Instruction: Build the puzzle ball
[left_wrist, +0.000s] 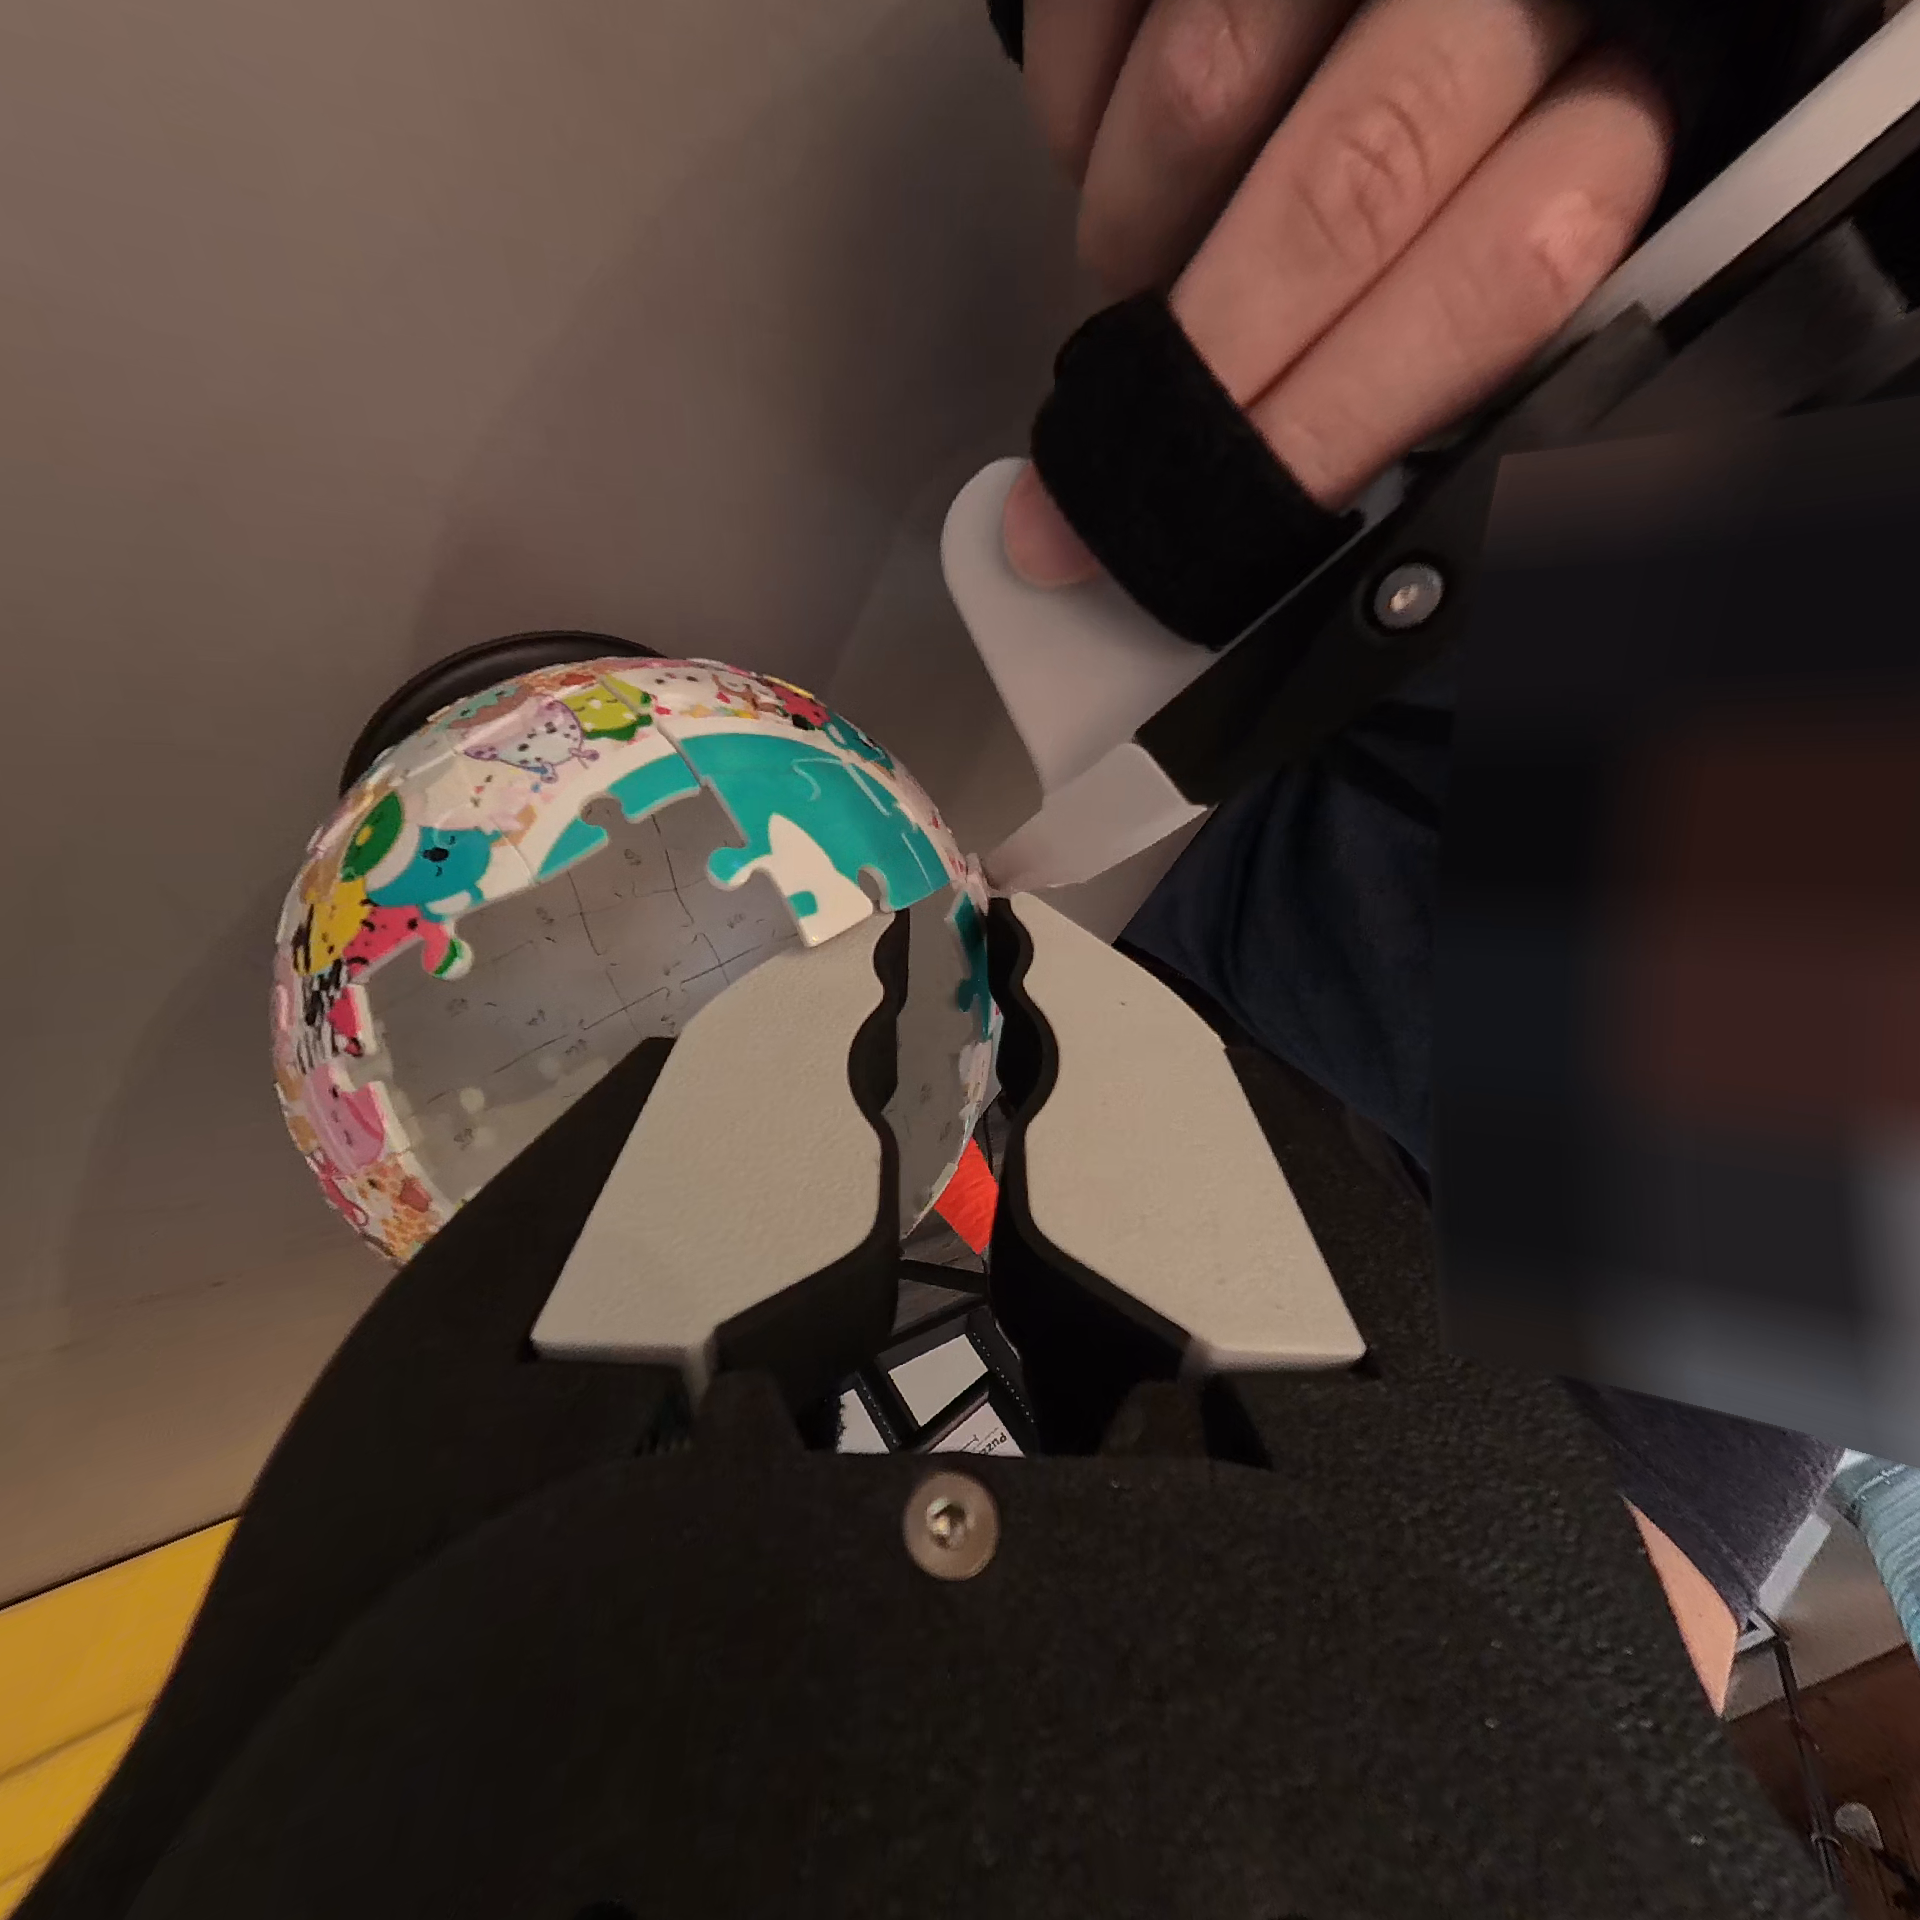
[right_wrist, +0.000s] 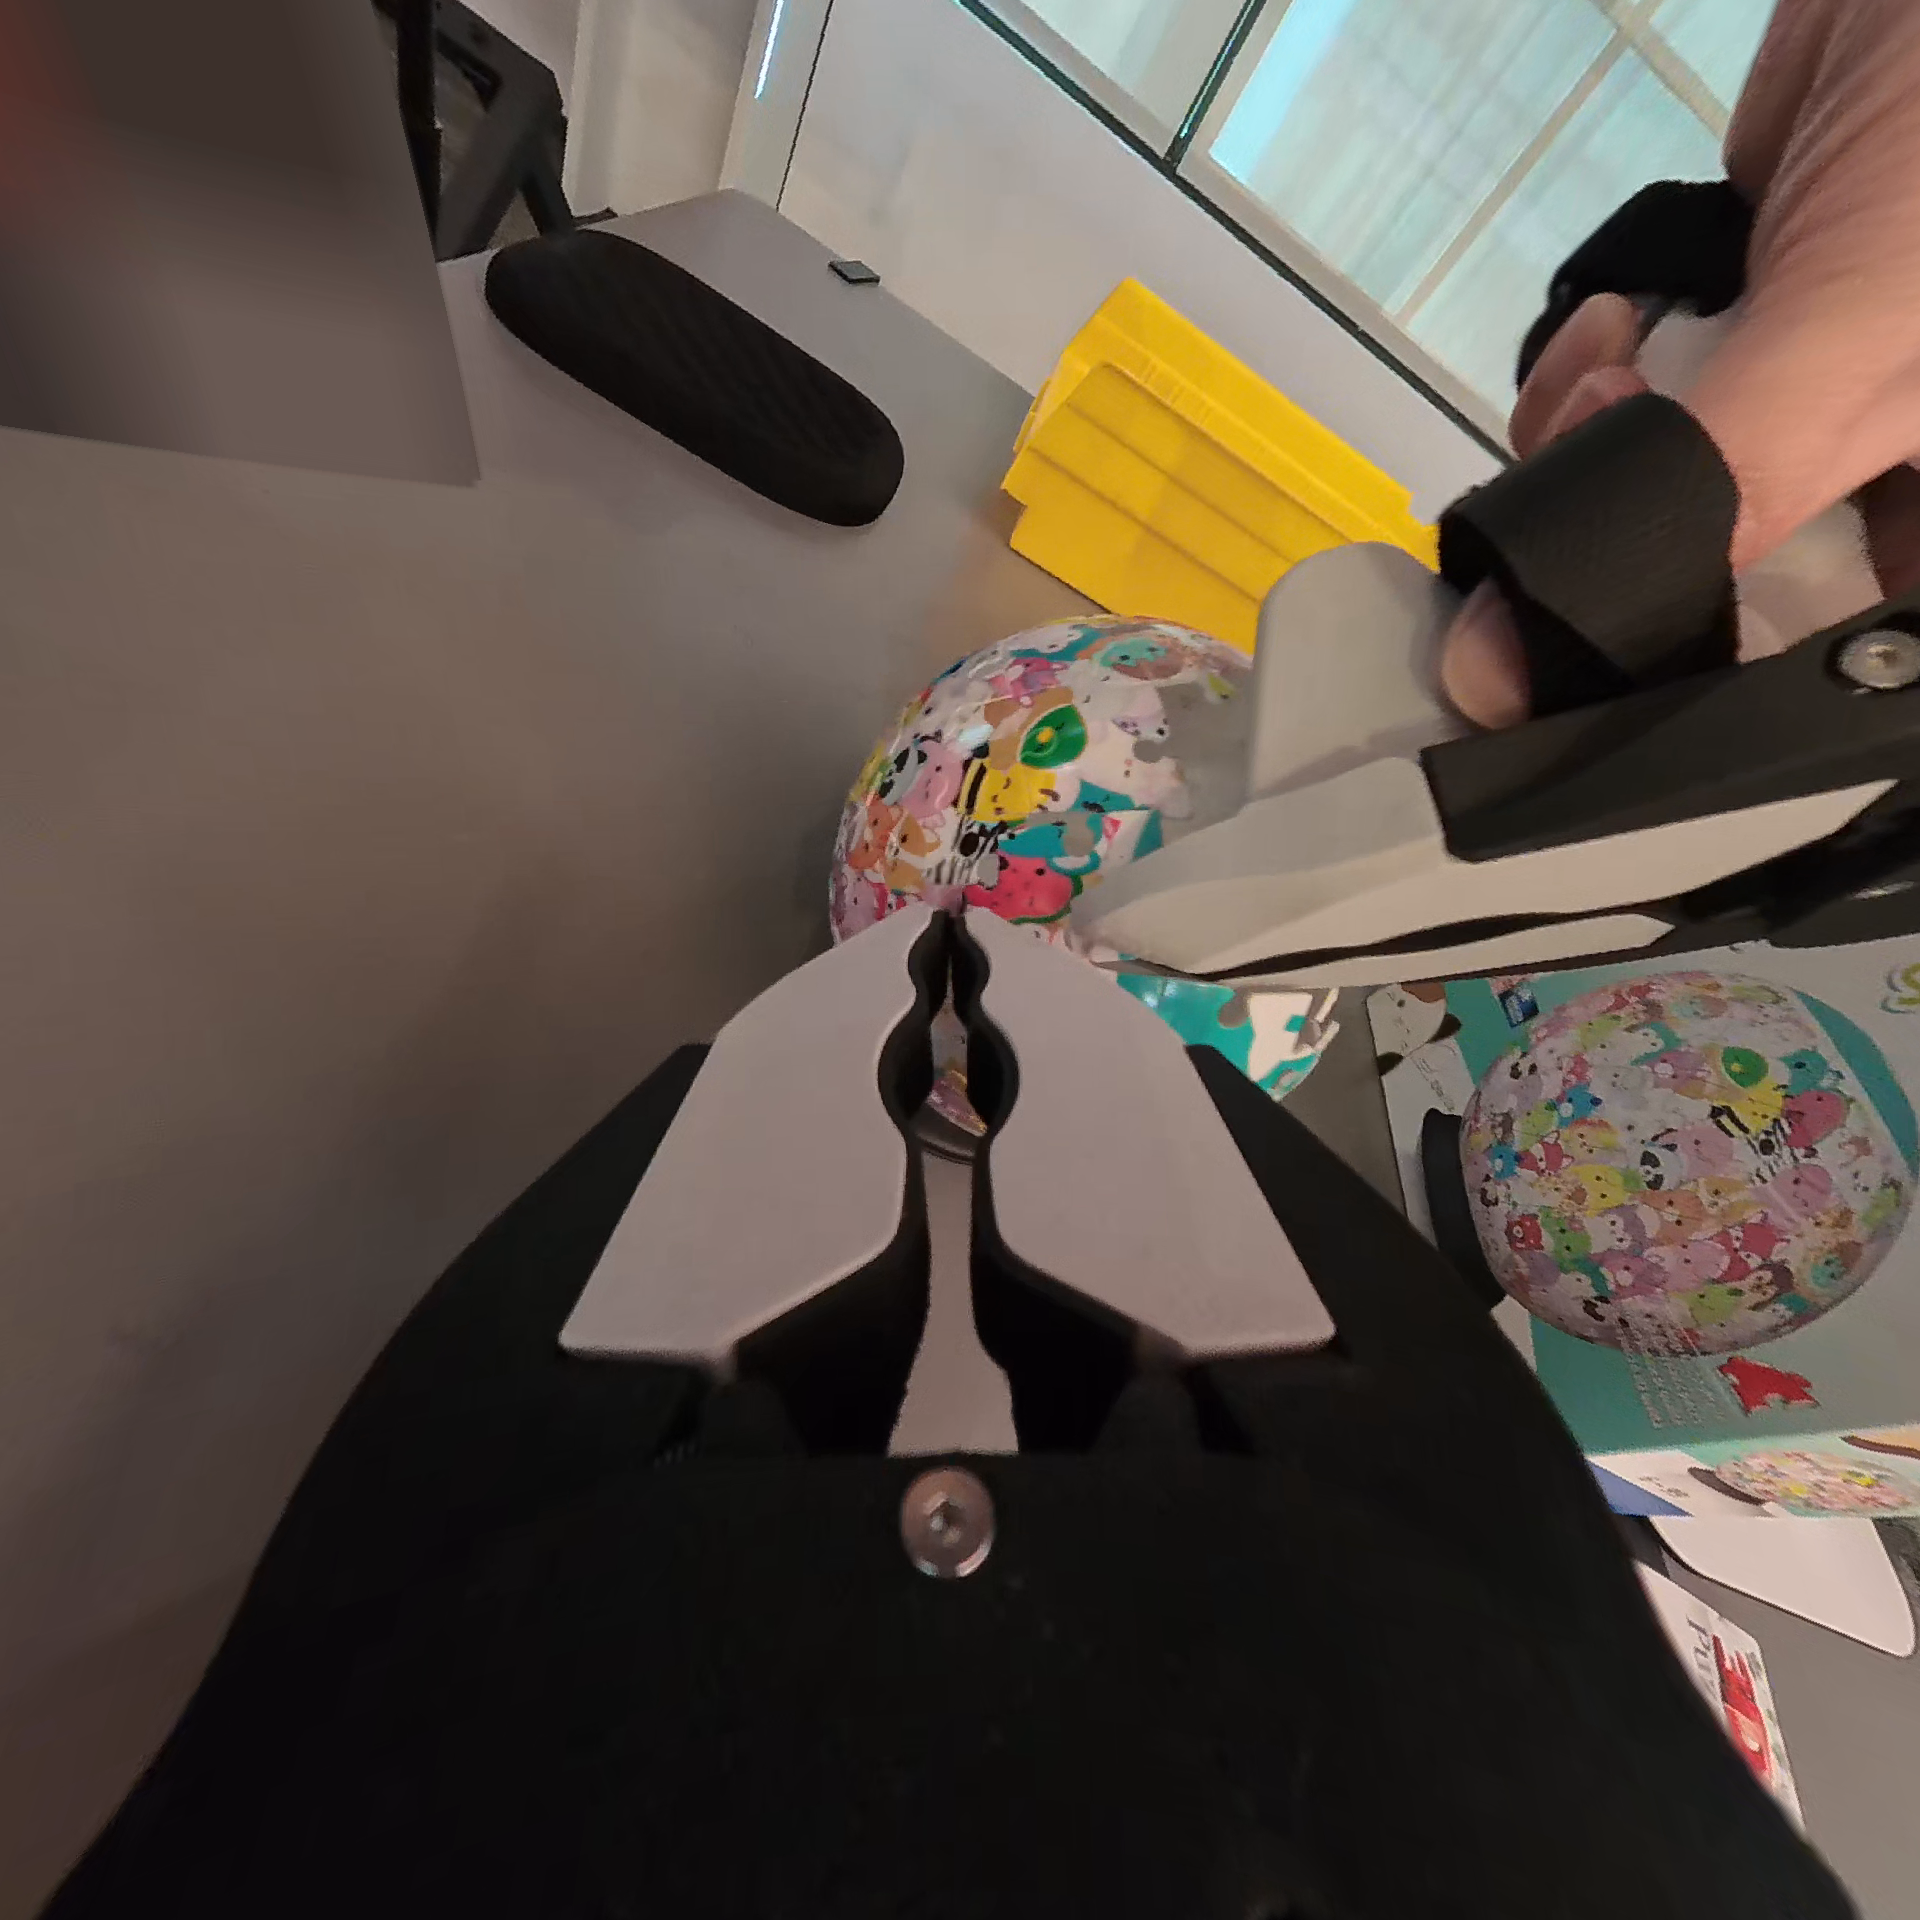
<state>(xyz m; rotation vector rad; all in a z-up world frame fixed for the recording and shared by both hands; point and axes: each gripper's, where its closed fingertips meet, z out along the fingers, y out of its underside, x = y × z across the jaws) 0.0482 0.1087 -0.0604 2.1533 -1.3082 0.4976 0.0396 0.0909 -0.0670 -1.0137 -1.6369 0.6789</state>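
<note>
A: Left gripper (left_wrist: 951, 935) clamps the puzzle ball's (left_wrist: 582, 914) open rim, ball raised above the grey table (right_wrist: 312, 779).
B: Right gripper (right_wrist: 951, 935) nearly closed at the ball's shell; whether it holds anything, cannot tell.

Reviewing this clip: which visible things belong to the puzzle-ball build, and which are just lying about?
In the job:
- colourful, partly built plastic puzzle ball on its black round stand
- left gripper, shut on the ball's open edge
- right gripper, tips at the ball
- teal puzzle box picturing the finished ball

Lying about:
- yellow plastic bins
- black padded wrist rest
</note>
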